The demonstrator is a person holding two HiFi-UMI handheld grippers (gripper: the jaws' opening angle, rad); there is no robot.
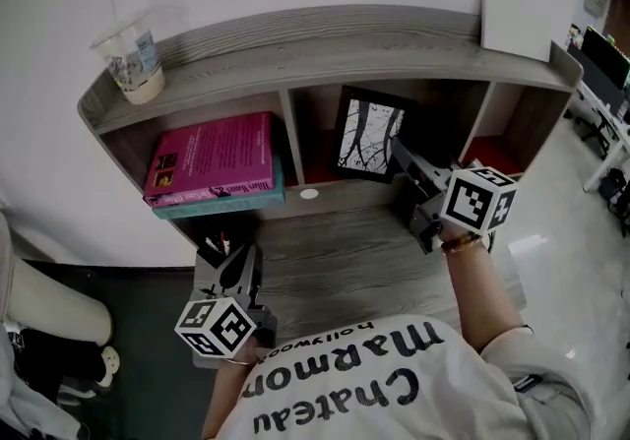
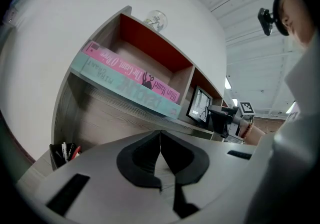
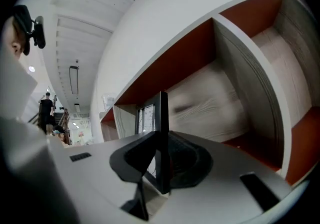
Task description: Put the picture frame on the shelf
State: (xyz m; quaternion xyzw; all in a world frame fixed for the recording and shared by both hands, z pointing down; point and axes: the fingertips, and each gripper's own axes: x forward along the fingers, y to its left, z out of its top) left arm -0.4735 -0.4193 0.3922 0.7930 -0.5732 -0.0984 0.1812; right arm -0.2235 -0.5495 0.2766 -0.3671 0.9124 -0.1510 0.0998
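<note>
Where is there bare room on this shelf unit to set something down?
The top board is bare between the plastic cup and the white panel. The right bay looks empty, and the desk in front is open. Crowded: books fill the left bay; the picture frame, held by the right claw, takes the middle bay.

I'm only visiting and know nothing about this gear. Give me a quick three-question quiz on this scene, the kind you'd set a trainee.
1. True or false: the right tongs are shut on the picture frame.
2. Where does the plastic cup stand? A) on top of the shelf B) in the middle compartment C) on the desk
3. What colour is the upper of the two stacked books?
Key: 1 true; 2 A; 3 pink.
</note>
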